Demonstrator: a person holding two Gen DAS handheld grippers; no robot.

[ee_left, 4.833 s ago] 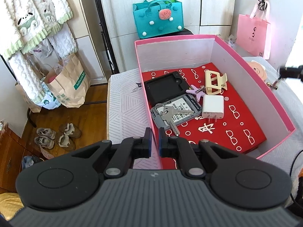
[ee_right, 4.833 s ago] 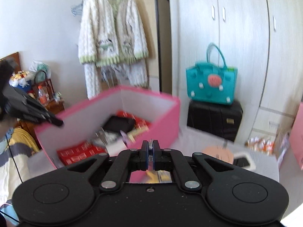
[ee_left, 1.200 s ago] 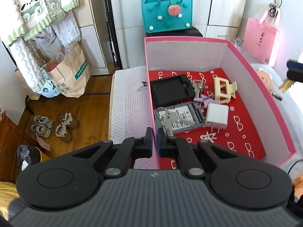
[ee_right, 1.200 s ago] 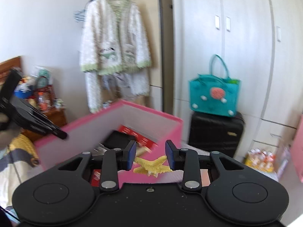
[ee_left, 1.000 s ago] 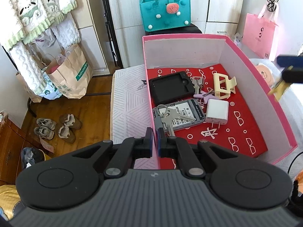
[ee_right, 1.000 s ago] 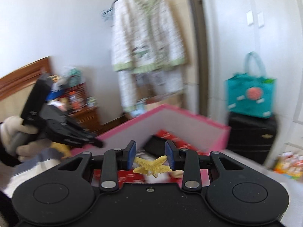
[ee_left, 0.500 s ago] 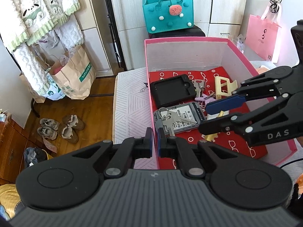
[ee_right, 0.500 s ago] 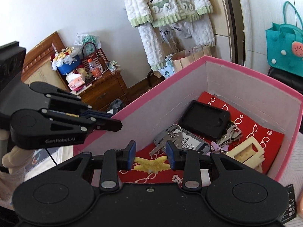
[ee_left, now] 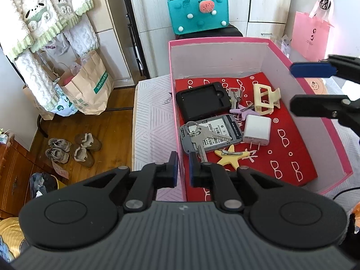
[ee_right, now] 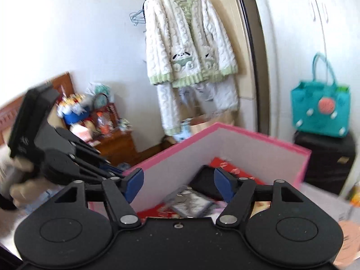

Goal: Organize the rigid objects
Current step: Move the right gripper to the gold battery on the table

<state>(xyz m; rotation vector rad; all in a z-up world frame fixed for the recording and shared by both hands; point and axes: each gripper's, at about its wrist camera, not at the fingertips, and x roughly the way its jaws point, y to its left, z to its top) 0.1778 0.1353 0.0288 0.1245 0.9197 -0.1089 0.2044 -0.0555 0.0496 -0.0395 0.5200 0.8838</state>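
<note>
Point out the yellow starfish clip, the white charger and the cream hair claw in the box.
yellow starfish clip (ee_left: 229, 155): left wrist view, centre of the star.
white charger (ee_left: 257, 130): left wrist view, top face.
cream hair claw (ee_left: 265, 100): left wrist view, middle of its frame.

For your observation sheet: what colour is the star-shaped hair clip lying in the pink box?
Pale yellow; the star-shaped hair clip shows best in the left wrist view.

Box (ee_left: 310, 94) is sitting on mat (ee_left: 153, 121), w/ bag (ee_left: 198, 11) behind it. In box: case (ee_left: 202, 103) lying at back-left, drive (ee_left: 216, 132) in front of it w/ keys (ee_left: 199, 135) on top, charger (ee_left: 256, 130) right of drive, starfish (ee_left: 229, 155) in front, claw clip (ee_left: 265, 99) behind charger. Shoes (ee_left: 72, 148) sitting on floor, left of mat.
</note>
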